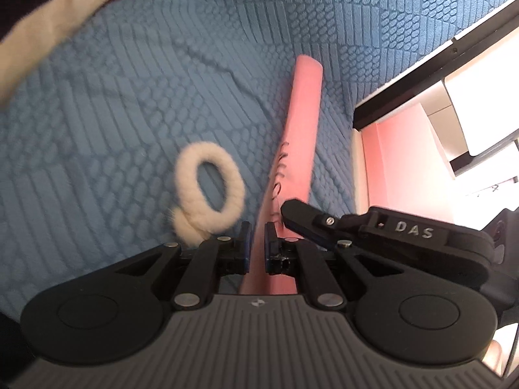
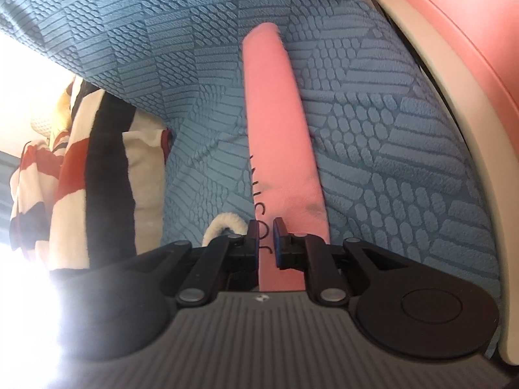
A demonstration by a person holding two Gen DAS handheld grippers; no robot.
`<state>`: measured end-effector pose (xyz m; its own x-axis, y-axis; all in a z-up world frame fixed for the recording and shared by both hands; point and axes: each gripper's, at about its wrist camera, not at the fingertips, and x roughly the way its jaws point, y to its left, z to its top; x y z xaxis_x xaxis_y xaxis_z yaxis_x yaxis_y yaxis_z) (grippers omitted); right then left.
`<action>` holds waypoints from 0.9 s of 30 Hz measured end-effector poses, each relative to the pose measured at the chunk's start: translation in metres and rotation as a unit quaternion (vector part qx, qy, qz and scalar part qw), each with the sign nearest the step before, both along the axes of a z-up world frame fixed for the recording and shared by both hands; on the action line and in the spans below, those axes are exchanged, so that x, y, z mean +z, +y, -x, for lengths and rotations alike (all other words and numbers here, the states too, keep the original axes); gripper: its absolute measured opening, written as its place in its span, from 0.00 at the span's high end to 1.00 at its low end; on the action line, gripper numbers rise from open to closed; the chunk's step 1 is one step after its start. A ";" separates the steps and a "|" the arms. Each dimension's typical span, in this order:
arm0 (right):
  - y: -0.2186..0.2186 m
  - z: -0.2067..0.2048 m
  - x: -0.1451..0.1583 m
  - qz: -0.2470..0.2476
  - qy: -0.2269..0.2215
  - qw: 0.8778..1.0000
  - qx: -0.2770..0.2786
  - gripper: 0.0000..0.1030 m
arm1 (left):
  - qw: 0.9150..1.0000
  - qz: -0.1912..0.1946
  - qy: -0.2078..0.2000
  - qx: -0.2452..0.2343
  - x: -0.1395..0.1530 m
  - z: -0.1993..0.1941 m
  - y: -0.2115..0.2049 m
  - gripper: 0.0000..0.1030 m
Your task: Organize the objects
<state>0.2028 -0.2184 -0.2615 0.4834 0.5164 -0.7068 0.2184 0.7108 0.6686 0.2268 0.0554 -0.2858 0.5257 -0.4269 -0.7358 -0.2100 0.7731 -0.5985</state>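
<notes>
A long pink folded cloth [image 1: 301,107] [image 2: 272,97] with dark lettering lies on a blue textured blanket [image 1: 129,113]. Left of it rests a white fluffy ring-shaped hair tie [image 1: 207,191] [image 2: 227,223]. My left gripper [image 1: 258,227] hovers over the cloth's near end, shut to a narrow slit through which pink shows. My right gripper [image 2: 266,223] is also shut over the same end, lettering visible through its slit. One of its fingers [image 1: 301,215] reaches in from the right beside the left gripper. I cannot tell whether either pinches the cloth.
A cream, red and dark striped fabric [image 2: 81,162] [image 1: 48,16] lies bunched at the blanket's left side. A pink padded panel with a cream edge [image 2: 454,113] [image 1: 399,162] borders the blanket on the right. Strong glare fills the right wrist view's lower left.
</notes>
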 end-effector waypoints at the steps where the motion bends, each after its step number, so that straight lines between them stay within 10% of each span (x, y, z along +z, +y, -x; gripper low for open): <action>1: 0.001 -0.001 -0.002 0.000 0.005 1.000 0.000 0.88 | 1.000 0.005 -0.002 0.001 0.002 0.002 0.004 0.92; 16: 0.000 -0.003 -0.007 -0.021 0.017 1.000 -0.014 0.93 | 0.998 -0.006 -0.018 -0.058 -0.002 0.009 -0.018 0.92; 27: -0.008 0.008 0.015 0.026 -0.008 1.000 -0.002 0.69 | 0.999 0.016 -0.005 -0.048 -0.006 0.015 -0.012 0.92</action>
